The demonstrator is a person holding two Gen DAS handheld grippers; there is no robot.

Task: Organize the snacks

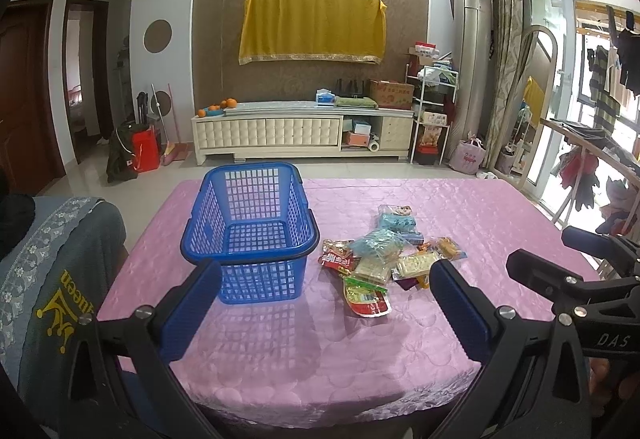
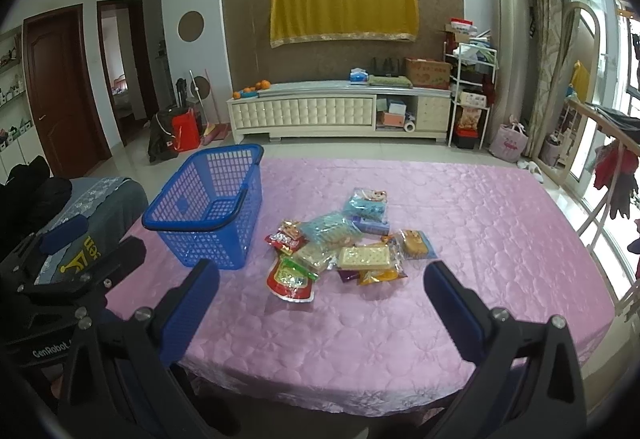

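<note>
A blue plastic basket (image 1: 250,223) stands empty on the pink tablecloth (image 1: 320,359), left of centre; it also shows in the right wrist view (image 2: 208,207). A pile of snack packets (image 1: 384,259) lies right of it, with a red pouch (image 1: 368,299) nearest me. In the right wrist view the pile (image 2: 344,247) and the red pouch (image 2: 290,281) lie ahead. My left gripper (image 1: 324,279) is open and empty, held above the table's near edge. My right gripper (image 2: 320,279) is open and empty, also near the front edge.
A chair with a grey cover (image 1: 52,271) stands at the table's left. The right gripper's body (image 1: 580,279) shows at the right of the left wrist view. A TV cabinet (image 1: 304,131) and shelves stand across the floor behind the table.
</note>
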